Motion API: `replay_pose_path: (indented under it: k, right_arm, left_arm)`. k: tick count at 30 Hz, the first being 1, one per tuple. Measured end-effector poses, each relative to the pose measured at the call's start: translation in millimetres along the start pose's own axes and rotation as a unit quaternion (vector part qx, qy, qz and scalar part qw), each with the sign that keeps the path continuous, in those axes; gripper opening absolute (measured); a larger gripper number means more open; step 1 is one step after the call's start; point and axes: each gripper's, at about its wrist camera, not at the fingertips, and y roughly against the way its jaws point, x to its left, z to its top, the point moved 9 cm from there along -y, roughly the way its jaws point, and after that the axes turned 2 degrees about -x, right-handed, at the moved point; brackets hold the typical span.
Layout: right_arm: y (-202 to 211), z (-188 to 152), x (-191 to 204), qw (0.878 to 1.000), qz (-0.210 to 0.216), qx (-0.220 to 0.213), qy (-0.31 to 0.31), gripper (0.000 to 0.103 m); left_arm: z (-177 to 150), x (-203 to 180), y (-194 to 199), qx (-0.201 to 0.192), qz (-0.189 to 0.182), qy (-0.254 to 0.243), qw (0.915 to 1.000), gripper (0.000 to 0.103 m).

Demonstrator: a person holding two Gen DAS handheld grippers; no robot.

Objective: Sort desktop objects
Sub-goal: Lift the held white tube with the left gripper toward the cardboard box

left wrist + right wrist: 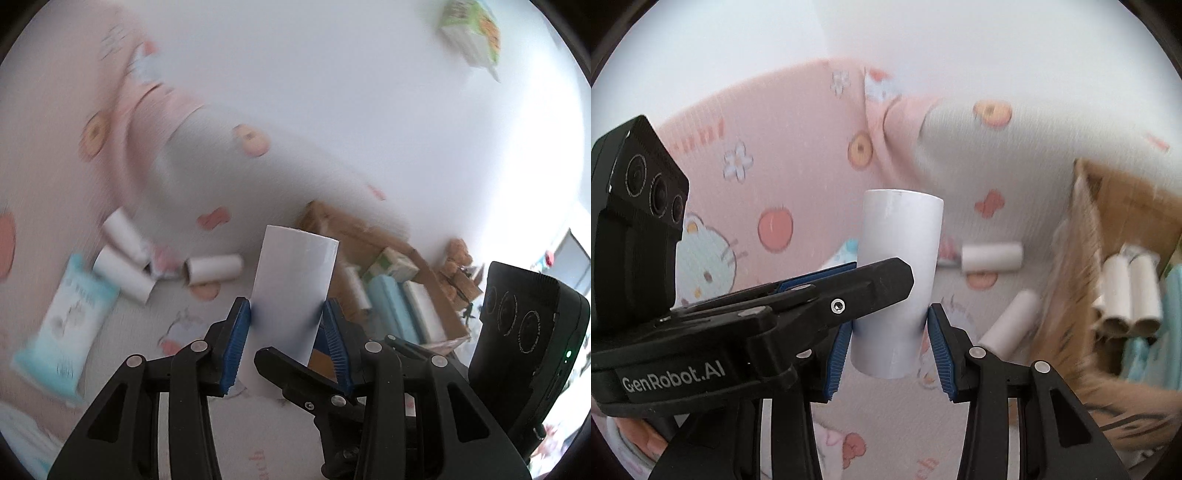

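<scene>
Both grippers are clamped on one white paper roll (899,280) — left gripper (286,332) and right gripper (890,341) share it, raised above the patterned cloth (768,147). Best to carry it level toward the cardboard box (1108,206) — no twisting between the fingers.

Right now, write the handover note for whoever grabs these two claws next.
Left claw: shut on a white roll, lifted off the cloth.
Right claw: shut on another white roll, also lifted.
Done: several rolls and packets already lie in the cardboard box.
Left: drop both held rolls in the box, then collect the loose rolls on the patterned cloth and the blue packet.
</scene>
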Motion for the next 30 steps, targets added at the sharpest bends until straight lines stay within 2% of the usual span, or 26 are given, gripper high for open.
replay_pose_path:
  k: [6, 12, 16, 20, 30]
  right_arm:
    - [42, 41, -20, 0.998, -0.034, -0.060, -0.005, 0.039]
    - [80, 74, -61, 0.993, -0.064, -0.098, -0.021, 0.039]
    - [102, 80, -84, 0.990, -0.088, -0.107, -0.017, 0.039]
    - [119, 76, -107, 0.988, -0.118, -0.097, -0.020, 0.039]
    - [127, 56, -162, 0.990, -0.119, -0.053, -0.044, 0.039]
  left_arm:
    - [41, -60, -12, -0.009, -0.029, -0.072, 0.9969, 0.044]
    - [57, -113, -37, -0.004, -0.047, -0.129, 0.9905, 0.044]
    - [53, -134, -56, 0.013, -0.063, -0.119, 0.9908, 0.044]
    - [43, -151, -77, 0.033, -0.072, -0.123, 0.9892, 0.044]
    - [36, -163, -131, 0.106, -0.109, -0.070, 0.9859, 0.044]
